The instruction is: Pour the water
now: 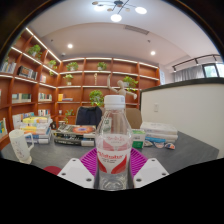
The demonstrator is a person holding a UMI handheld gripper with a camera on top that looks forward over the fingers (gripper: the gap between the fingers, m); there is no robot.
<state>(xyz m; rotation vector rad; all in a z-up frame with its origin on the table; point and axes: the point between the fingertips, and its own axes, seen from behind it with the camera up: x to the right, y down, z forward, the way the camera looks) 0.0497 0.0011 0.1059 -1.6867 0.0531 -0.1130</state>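
Bottle (114, 140) first: you are holding a clear plastic water bottle with a white cap and a pink label, standing upright right between your gripper's (113, 172) two fingers. Both pink pads (90, 160) are pressing against its sides, so your gripper is squeezing the bottle.

Behind the bottle, the dark table (190, 150) is stretching away, and its far edge is curving just past the things lying on it. To the right of the bottle, the table top is looking mostly bare, so you are getting the most room to move there. A flat pile of greenish things (157, 134) is sitting to the right of the bottle and further back, near the far edge.

To the left of the bottle, a clear glass mug (20, 146) with a handle is standing well apart, near the table's left edge. Between the mug and the bottle, but further back, piles of books (72, 134) are lying on the table. Something small and red (53, 171) is lying on the table left of the bottle, close to your fingers.

Far behind the bottle, wooden shelves (100, 80) with plants and books are running along the wall. A white wall panel (185, 105) is standing behind and to the right of the bottle.
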